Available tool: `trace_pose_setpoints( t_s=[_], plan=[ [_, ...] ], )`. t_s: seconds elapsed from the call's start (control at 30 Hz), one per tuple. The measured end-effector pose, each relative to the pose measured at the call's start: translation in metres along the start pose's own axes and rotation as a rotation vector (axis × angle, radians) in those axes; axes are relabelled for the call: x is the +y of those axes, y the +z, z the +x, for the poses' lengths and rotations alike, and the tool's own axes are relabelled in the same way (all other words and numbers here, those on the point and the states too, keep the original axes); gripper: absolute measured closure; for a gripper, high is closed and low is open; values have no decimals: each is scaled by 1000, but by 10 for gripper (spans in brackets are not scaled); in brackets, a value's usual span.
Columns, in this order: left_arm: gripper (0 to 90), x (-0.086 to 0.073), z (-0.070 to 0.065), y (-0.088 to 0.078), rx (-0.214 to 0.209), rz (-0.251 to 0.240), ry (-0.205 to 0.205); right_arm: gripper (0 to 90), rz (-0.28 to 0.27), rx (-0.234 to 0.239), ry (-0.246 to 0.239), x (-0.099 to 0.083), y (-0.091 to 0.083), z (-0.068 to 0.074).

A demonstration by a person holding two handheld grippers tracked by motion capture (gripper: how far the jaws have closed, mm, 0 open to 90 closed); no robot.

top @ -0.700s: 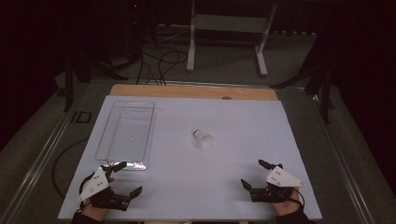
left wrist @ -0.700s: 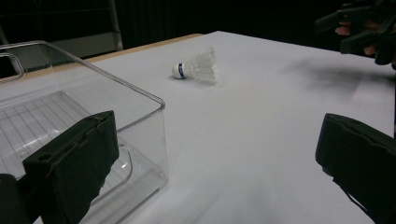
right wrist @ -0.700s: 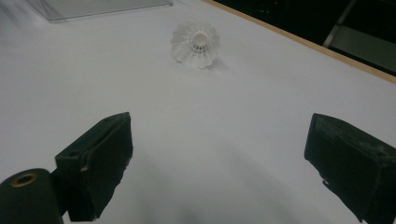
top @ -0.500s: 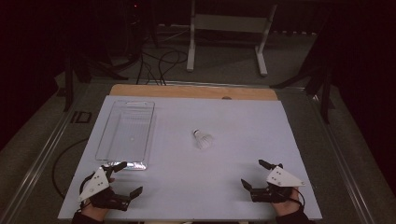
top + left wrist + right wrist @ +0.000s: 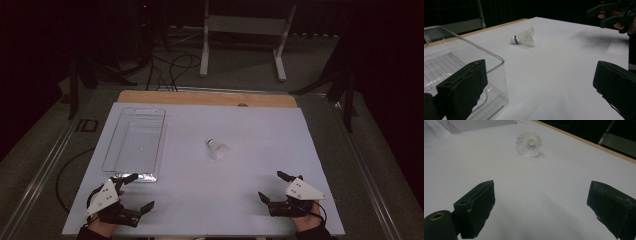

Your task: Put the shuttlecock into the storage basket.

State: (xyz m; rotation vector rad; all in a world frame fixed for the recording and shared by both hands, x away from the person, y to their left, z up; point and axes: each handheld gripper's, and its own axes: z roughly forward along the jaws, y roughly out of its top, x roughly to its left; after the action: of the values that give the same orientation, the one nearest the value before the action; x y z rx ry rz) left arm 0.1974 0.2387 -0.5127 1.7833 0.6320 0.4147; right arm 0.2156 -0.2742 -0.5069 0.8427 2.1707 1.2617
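Both my tools sit at the near edge of the table, and each has its jaws spread wide with nothing between them. My left gripper point(image 5: 132, 192) rests at the near left corner, just in front of the clear plastic tray point(image 5: 112, 150); my right gripper point(image 5: 277, 187) rests at the near right corner with bare white tabletop point(image 5: 250, 125) ahead of it.

The work in front of me looks like a pick-up of the shuttlecock point(image 5: 217, 148), probably for the tray, and I judge it has not begun. To do it well I would come in low and level with the jaws left wide, close on the firm cork end or gently across the skirt just behind it, and squeeze lightly, since the feathered skirt would crush or spring away under a hard pinch. It lies on its side and may roll, so I would approach slowly.

The shuttlecock lies near the middle of the table, well apart from both tools and farther out than either. In the left gripper view it point(image 5: 524, 38) sits ahead and beyond the tray's near corner, cork end pointing left. In the right gripper view it point(image 5: 529, 144) lies ahead, slightly left of centre, its open skirt facing me. The tray stands to its left, apart from it.
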Motion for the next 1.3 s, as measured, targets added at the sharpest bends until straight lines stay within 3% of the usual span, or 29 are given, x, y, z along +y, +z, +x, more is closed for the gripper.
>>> trace_pose_setpoints(
  t_s=[0.2, 0.47, 0.63, 0.7, 0.9, 1.1, 1.3],
  plan=[
    [0, 8, -4, 1, -22, 37, 1, 81, 1, -1, -7, 1, 0, 1],
    [0, 20, -6, 4, -34, 133, 56, 81, -5, -11, -15, 3, -1, 3],
    [0, 29, -5, 4, -55, 199, 50, 81, -7, -14, -17, 3, -2, 3],
    [0, 33, -4, 5, -81, 219, 20, 81, -5, -14, -19, 3, -1, 3],
    [0, 46, -5, 8, -102, 292, 6, 81, -9, -21, -23, 4, -2, 4],
    [0, 52, -7, 16, -74, 378, 56, 81, -5, -13, -25, 4, -2, 5],
    [0, 57, -9, 26, -93, 449, 40, 81, -6, -12, -26, 4, -2, 5]
  ],
)
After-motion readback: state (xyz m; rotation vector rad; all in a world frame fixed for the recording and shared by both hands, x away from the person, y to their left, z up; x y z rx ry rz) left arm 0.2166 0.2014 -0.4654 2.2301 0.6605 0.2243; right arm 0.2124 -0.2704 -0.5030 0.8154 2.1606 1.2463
